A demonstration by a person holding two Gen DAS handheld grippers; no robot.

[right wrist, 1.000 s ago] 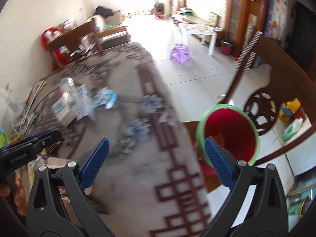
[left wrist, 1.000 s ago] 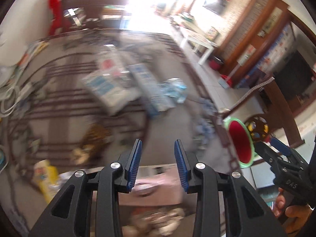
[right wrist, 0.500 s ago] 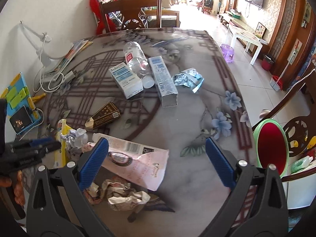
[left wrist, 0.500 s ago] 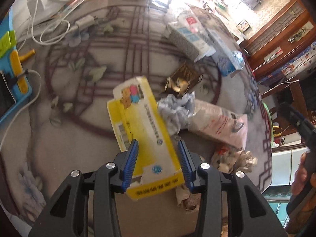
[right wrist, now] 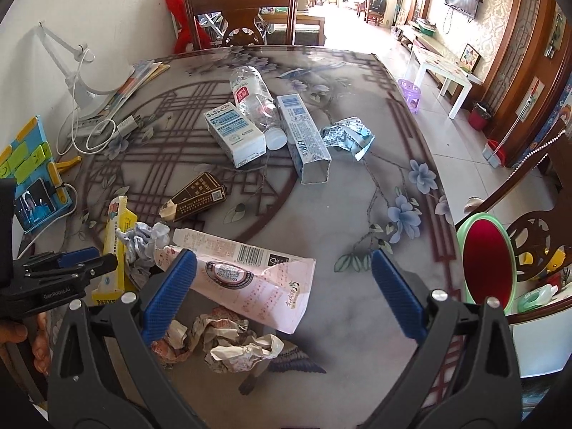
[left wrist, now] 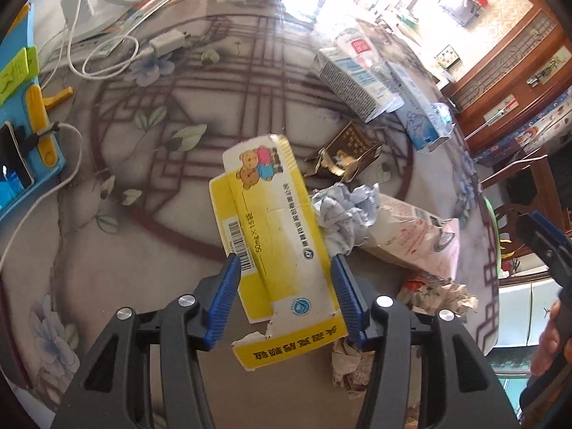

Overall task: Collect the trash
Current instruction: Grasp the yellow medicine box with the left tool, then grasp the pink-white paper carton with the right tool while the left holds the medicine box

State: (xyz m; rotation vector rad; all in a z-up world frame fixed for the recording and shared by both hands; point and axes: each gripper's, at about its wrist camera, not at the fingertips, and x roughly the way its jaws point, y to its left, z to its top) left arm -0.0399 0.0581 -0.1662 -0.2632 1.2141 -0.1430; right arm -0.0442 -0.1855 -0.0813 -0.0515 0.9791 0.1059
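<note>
A flattened yellow box lies on the patterned table between the jaws of my left gripper. The jaws are opening, with a gap showing at the left pad. A crumpled grey-blue paper touches the box's right side. My right gripper stands wide open above a pink flattened carton and a crumpled paper wad, holding nothing. A red bin with a green rim stands beyond the table's right edge. The left gripper also shows at the left of the right wrist view.
Farther back lie a brown box, two blue-white cartons, a clear bottle and a crumpled blue wrapper. A blue phone stand, white cables and a lamp base sit at the left. Chairs stand at the far and right sides.
Both grippers swung from the bin side back over the table. The left came down around the yellow box and its jaws have widened. The right stayed wide open.
</note>
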